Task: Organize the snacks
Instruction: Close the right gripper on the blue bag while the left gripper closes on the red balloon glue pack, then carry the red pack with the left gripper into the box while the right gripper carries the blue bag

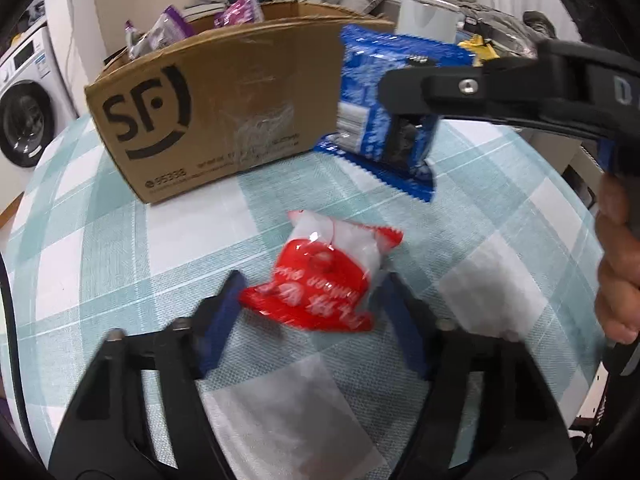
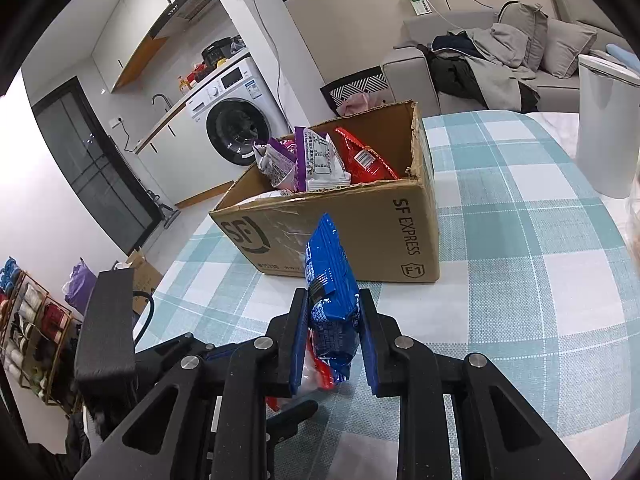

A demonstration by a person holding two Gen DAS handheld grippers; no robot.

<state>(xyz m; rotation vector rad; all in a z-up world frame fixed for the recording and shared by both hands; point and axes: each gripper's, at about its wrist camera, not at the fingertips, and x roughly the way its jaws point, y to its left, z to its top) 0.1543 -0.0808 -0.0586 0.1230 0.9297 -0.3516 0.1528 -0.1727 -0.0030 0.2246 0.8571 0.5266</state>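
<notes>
A cardboard SF box stands on the checked tablecloth and holds purple, white and red snack bags. My right gripper is shut on a blue snack packet and holds it above the table in front of the box; it also shows in the left wrist view with the blue packet. A red and white snack bag lies on the cloth. My left gripper is open, its fingers on either side of that bag's near end.
A white cylindrical container stands at the table's right side. A yellow packet lies behind the blue one. The table edge falls off to the left, with a washing machine and sofa beyond.
</notes>
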